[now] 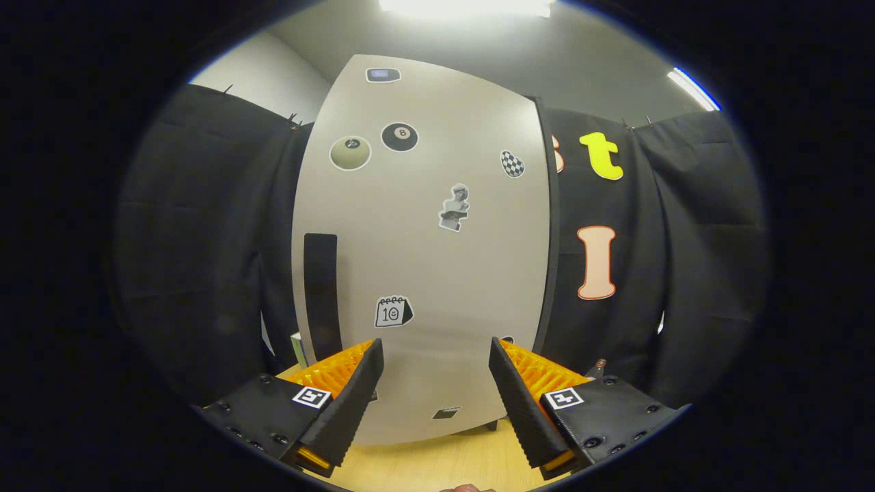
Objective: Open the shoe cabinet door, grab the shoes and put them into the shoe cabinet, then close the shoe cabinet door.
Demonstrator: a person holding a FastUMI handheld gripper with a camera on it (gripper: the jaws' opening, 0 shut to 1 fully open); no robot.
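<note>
Straight ahead of the tongs (435,383) stands the shoe cabinet (424,260), a tall pale box resting on a light wooden tabletop (424,468). Its door (437,273) fills the front face and lies flush with the cabinet body, so the door is shut at this moment. A dark vertical handle (321,294) sits along the door's left edge, beyond the left finger; the dark strip down the right side would then be the hinge side, though the hinges themselves cannot be made out. Stickers are scattered over the door: two billiard balls (374,145), a bust (454,208), a chequered egg (513,164) and a calendar page (393,311).

The tongs are spread wide with nothing between them, both fingers pointing at the lower part of the door. Held level and square to the front, they face the panel rather than the handle, which lies off toward the left finger.

No shoes can be picked out; a small pale-green object (298,350) shows at the cabinet's left foot, too little of it visible to name. A closed door with empty tongs fits either a cabinet yet to be opened or one already loaded and shut again, and this view does not settle which.
</note>
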